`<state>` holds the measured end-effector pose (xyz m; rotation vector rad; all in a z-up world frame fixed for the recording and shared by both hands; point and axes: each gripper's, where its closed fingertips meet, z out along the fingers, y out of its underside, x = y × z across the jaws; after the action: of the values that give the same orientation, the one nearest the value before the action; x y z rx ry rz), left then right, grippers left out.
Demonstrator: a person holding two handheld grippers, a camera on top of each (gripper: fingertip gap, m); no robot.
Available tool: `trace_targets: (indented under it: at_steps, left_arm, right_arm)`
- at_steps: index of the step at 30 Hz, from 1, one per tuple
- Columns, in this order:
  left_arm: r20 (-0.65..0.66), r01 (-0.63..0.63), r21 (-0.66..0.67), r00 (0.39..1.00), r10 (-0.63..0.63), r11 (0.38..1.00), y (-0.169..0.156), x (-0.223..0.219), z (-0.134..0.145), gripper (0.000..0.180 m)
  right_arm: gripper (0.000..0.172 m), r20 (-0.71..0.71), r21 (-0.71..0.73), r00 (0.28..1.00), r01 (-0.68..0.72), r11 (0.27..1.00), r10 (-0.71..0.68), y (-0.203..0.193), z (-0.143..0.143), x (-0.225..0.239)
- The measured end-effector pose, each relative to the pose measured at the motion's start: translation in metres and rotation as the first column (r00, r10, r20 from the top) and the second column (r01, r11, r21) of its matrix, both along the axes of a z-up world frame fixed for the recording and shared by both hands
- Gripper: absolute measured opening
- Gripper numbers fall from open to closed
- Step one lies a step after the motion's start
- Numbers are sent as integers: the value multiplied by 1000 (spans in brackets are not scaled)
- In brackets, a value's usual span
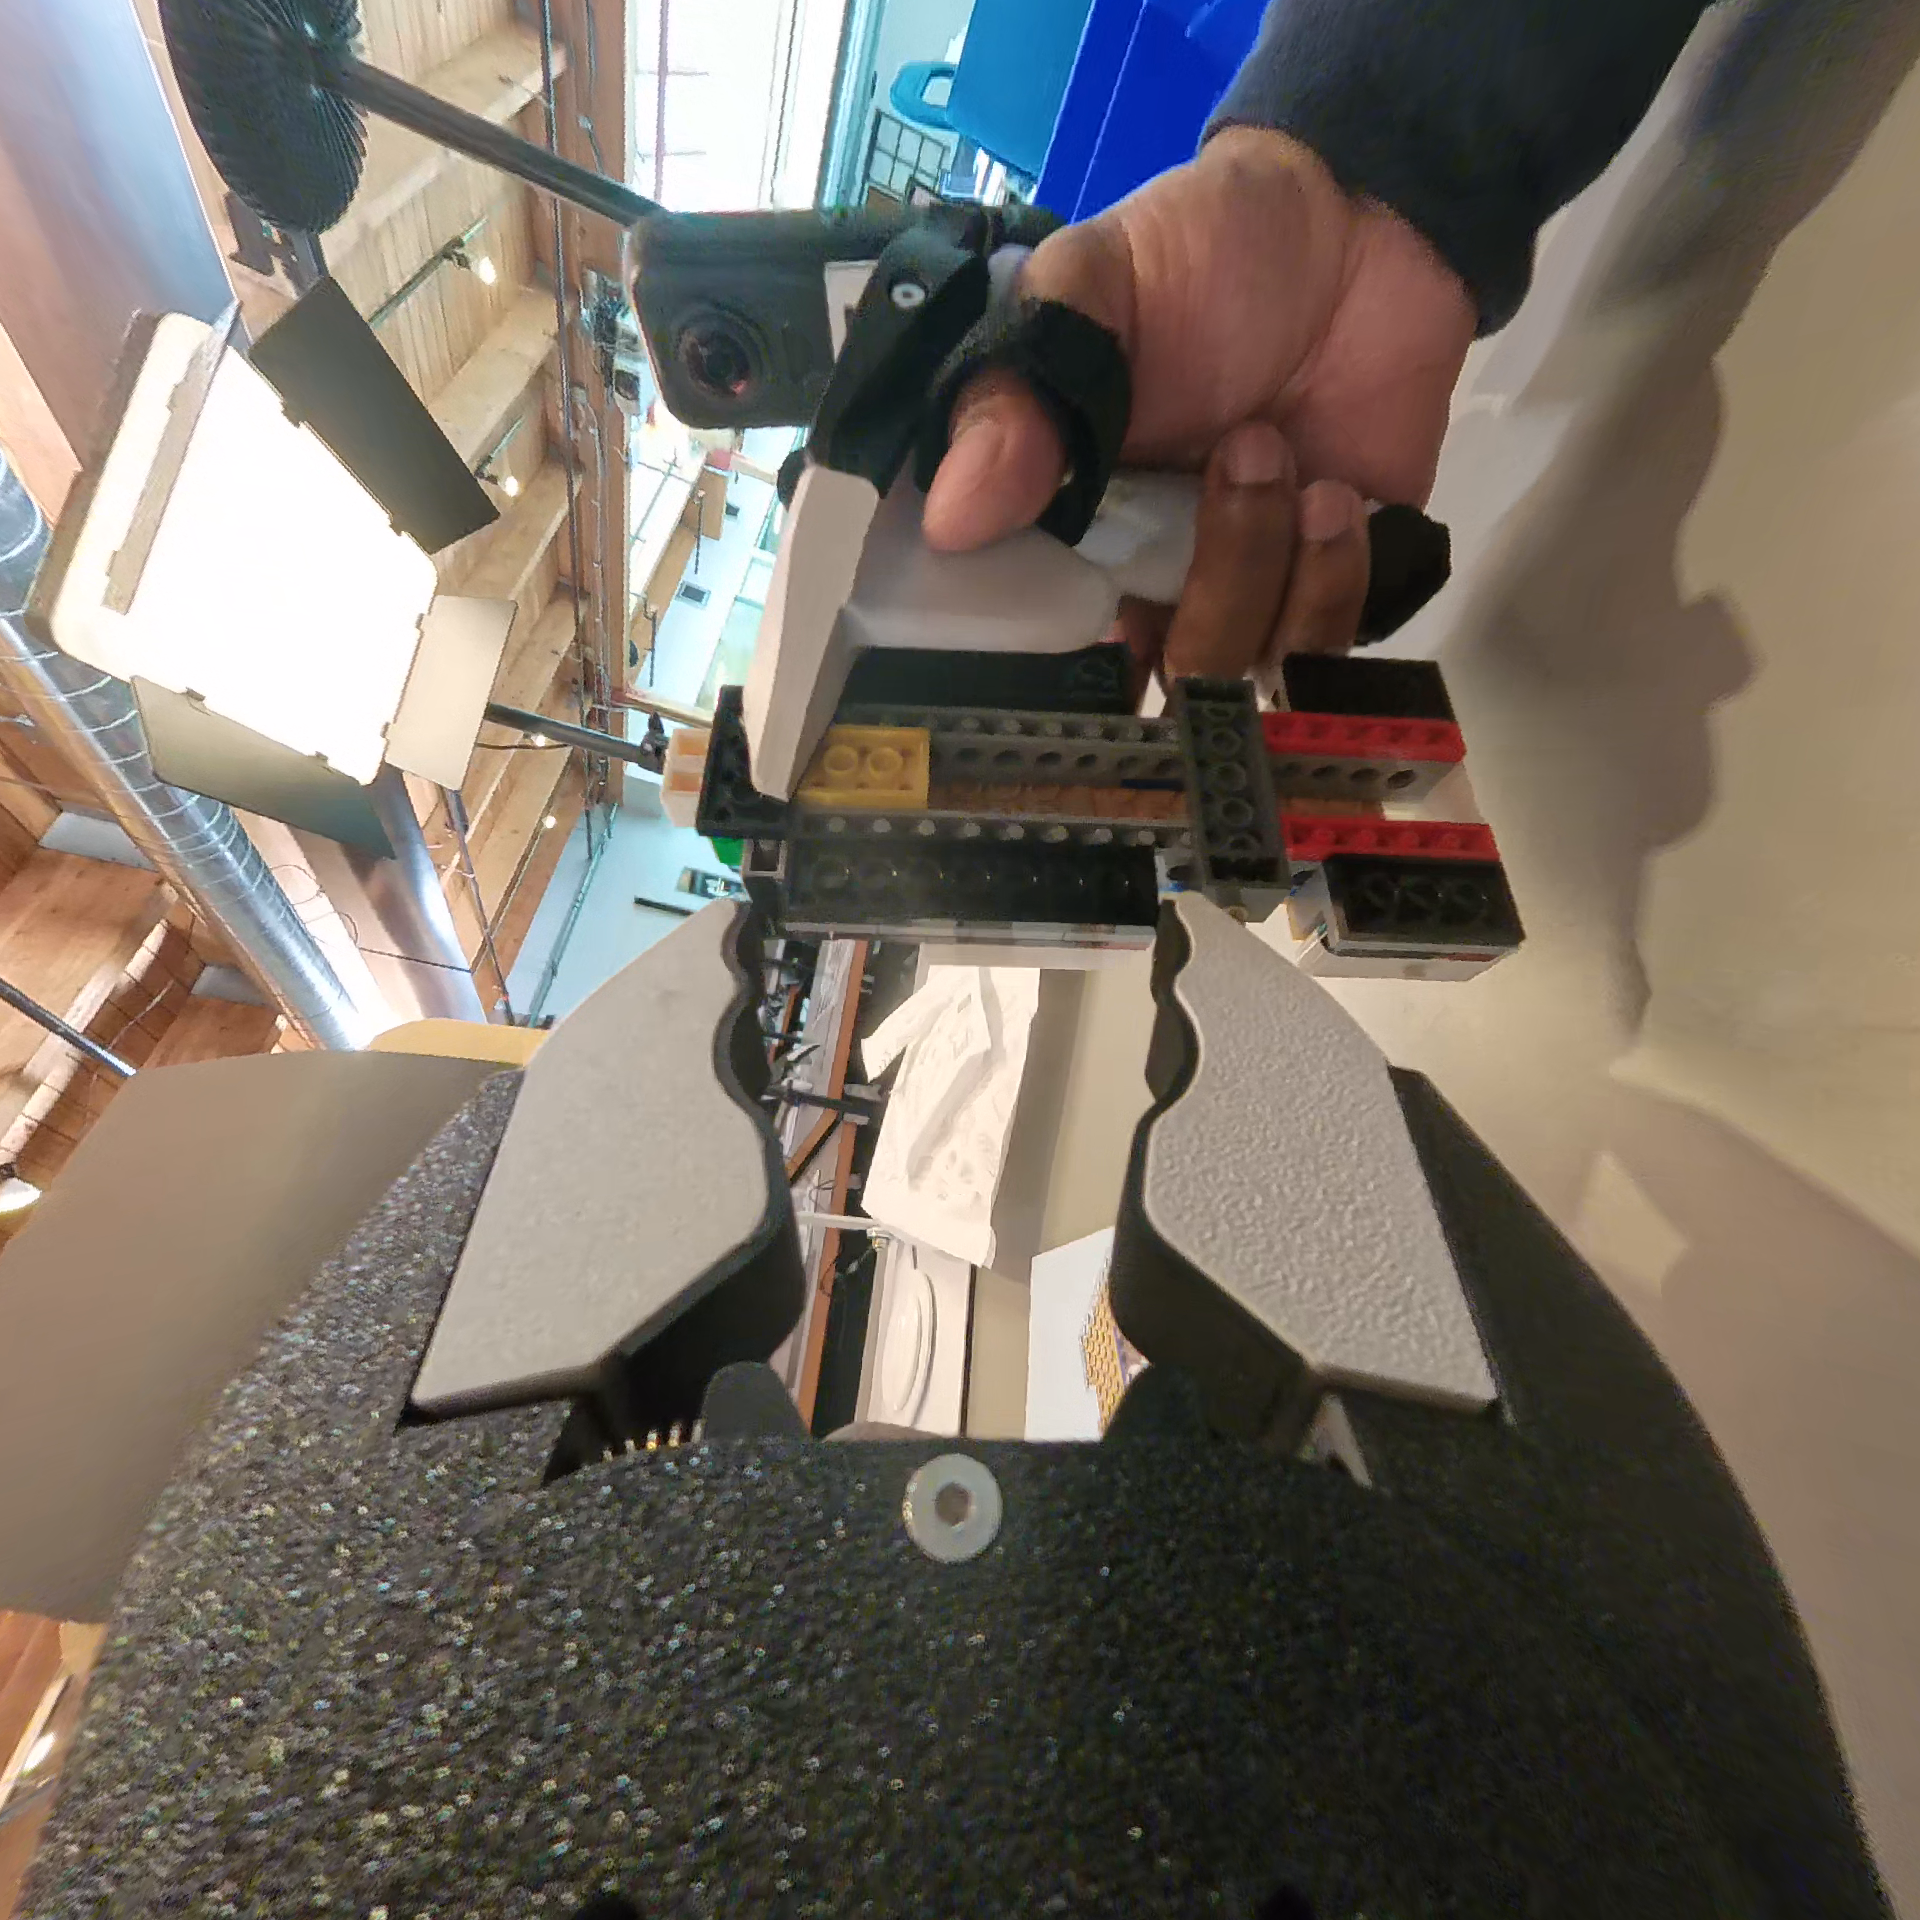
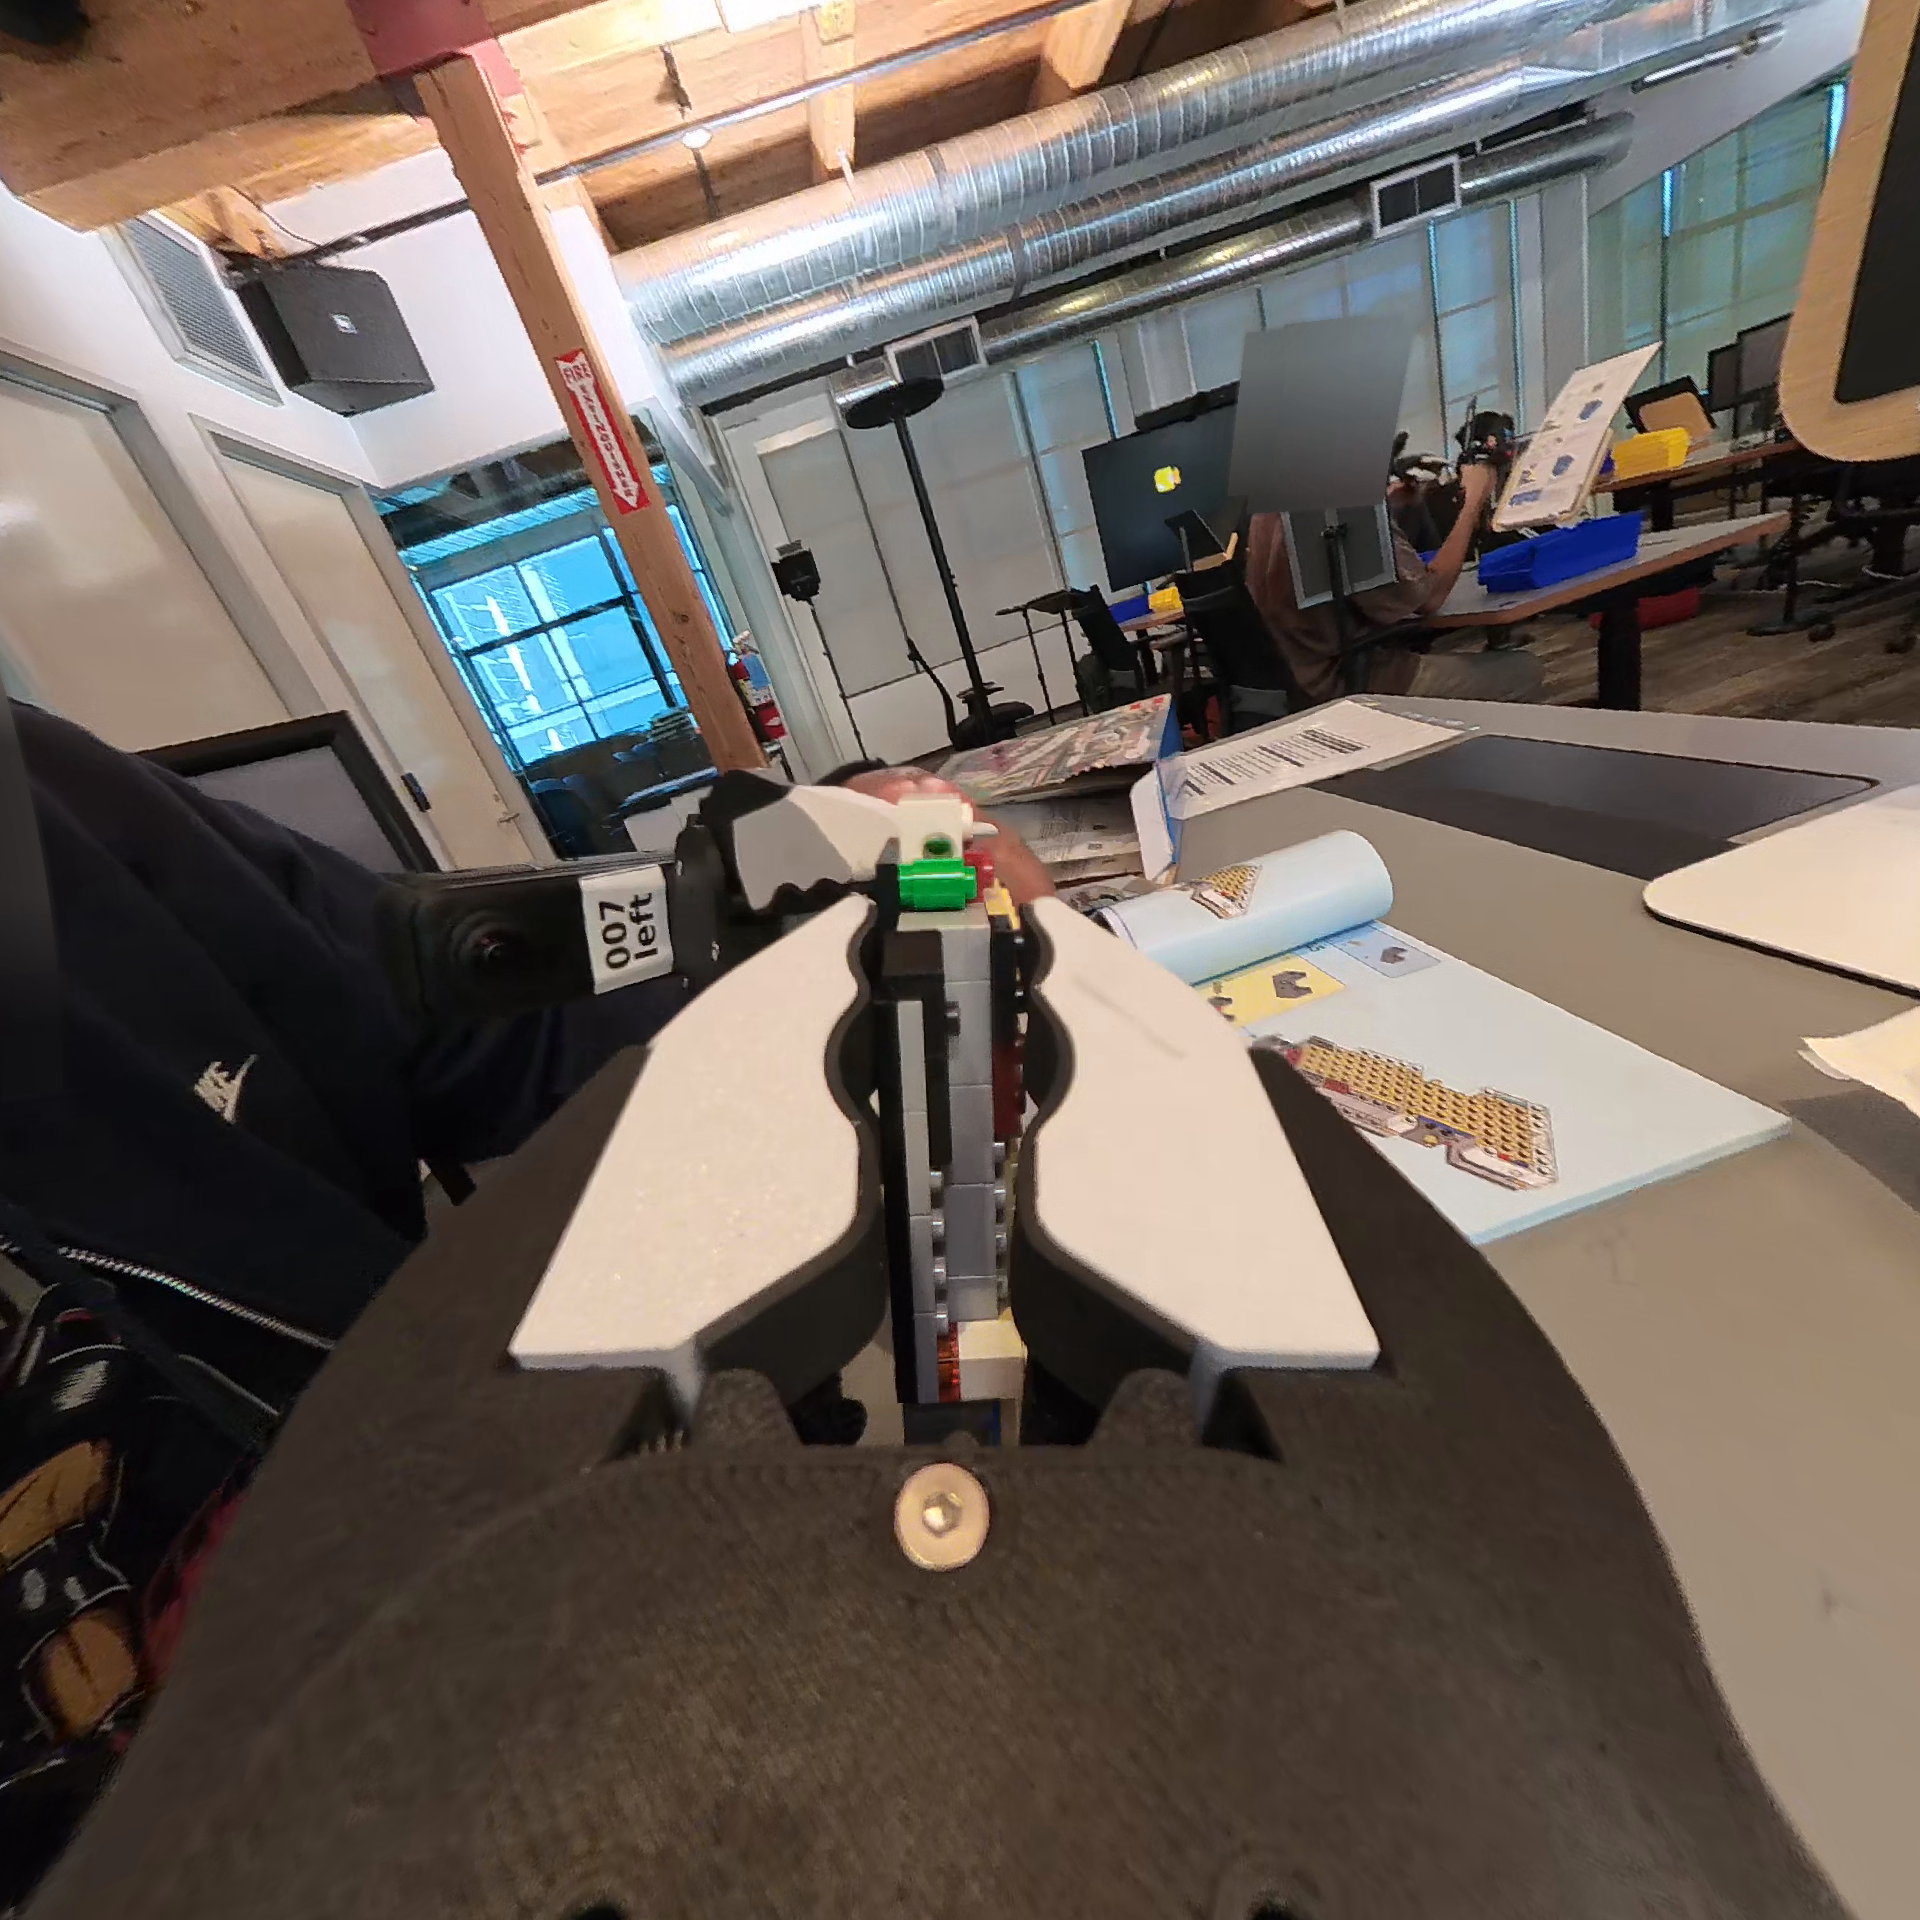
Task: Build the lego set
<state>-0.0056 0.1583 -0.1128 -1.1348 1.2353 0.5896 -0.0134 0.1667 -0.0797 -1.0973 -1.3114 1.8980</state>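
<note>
Two grippers observed: right gripper (image 2: 945, 935) pinched the brick assembly (image 2: 951, 1122) at frame centre; left gripper (image 1: 951, 925) stood spread beside it.

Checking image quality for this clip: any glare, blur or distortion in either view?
Left wrist view: the lit panel lamp is blown out, hard shadows fall on the pale surface, and the edges bow strongly. Right wrist view: even light, the brick model is sharp, the green brick slightly soft, and the edges bow.
</note>
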Motion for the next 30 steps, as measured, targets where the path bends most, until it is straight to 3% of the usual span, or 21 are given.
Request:
trace_targets:
  at_steps: [8, 11, 15, 18, 24, 30]
  left_arm:
    - [-28, -63, -36, 998, 62, 997, -1, -19, -20, 70]
    - [-55, -120, -68, 992, 116, 990, -7, -33, -32, 66]
    - [-57, -150, -113, 988, 144, 982, -22, -45, -45, 58]
    - [-70, -189, -138, 981, 181, 972, -31, -56, -52, 58]
    - [-52, -265, -150, 964, 260, 953, -46, -83, -53, 57]
    - [-36, -300, -173, 954, 299, 938, -60, -99, -55, 56]
  right_arm:
    - [23, 7, 145, 992, 121, 982, -123, 8, 0, -4]
    - [23, 0, 298, 973, 221, 929, -231, 16, -4, -6]
    - [23, -25, 636, 929, 300, 711, -369, 17, -24, -15]
    - [23, -51, 774, 910, 297, 559, -412, 11, -38, -21]
    - [23, -104, 914, 884, 265, 306, -455, -4, -61, -31]
    - [24, -158, 986, 878, 165, -25, -451, -13, -89, -37]
